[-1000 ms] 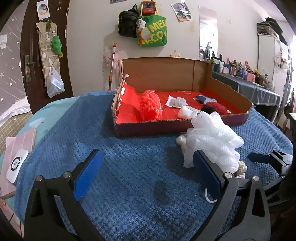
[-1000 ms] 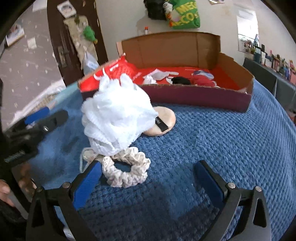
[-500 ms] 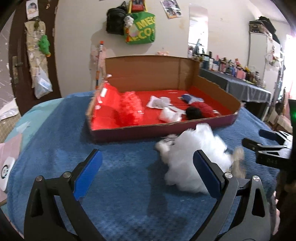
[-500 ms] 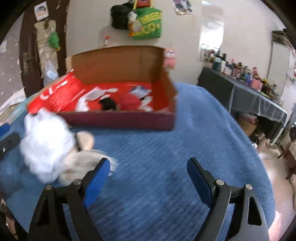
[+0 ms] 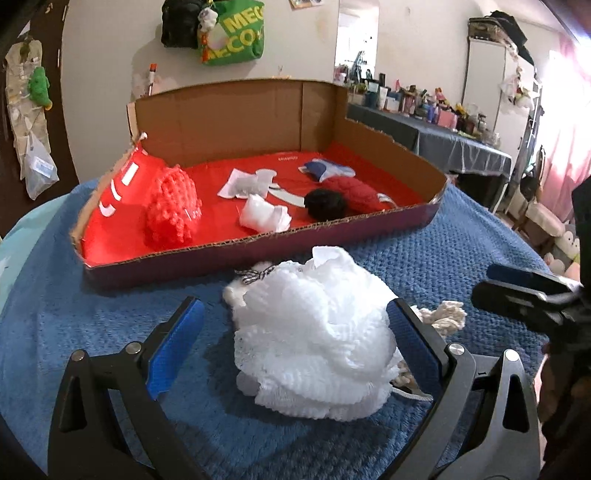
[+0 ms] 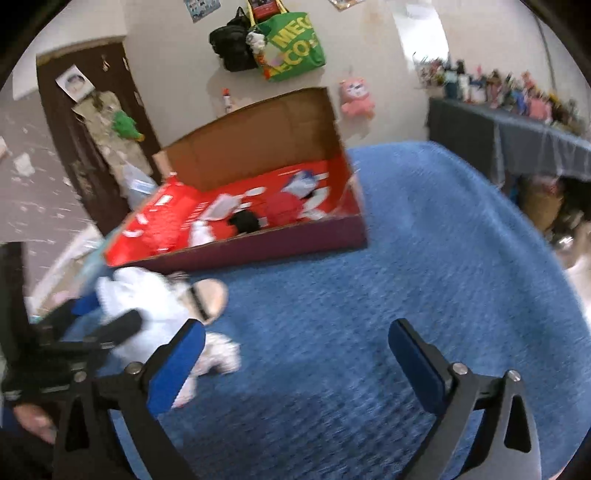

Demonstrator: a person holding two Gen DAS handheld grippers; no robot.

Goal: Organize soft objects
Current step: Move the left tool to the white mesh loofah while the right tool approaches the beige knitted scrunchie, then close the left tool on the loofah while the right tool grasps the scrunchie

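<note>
A white mesh bath puff [image 5: 317, 332] lies on the blue blanket, between the fingers of my open left gripper [image 5: 295, 343]. A cream scrunchie [image 5: 445, 315] lies beside it on the right, and a beige powder puff [image 6: 210, 299] lies behind it. The red-lined cardboard box [image 5: 258, 254] beyond holds a red knitted item [image 5: 170, 210], white cloth pieces, a black ball and a dark red item. My right gripper [image 6: 295, 354] is open and empty over bare blanket, right of the puff [image 6: 147, 295]. It also shows at the right edge of the left wrist view [image 5: 524, 291].
The blue blanket [image 6: 424, 258] covers the whole work surface. A dark door [image 6: 92, 122] stands at the left. A green bag [image 5: 232, 33] and a black bag hang on the wall. A cluttered table [image 5: 443, 136] stands at the right.
My left gripper has moved in around the white puff, which lay ahead and right before. My right gripper has swung right, away from the puff and scrunchie, and its view is blurred.
</note>
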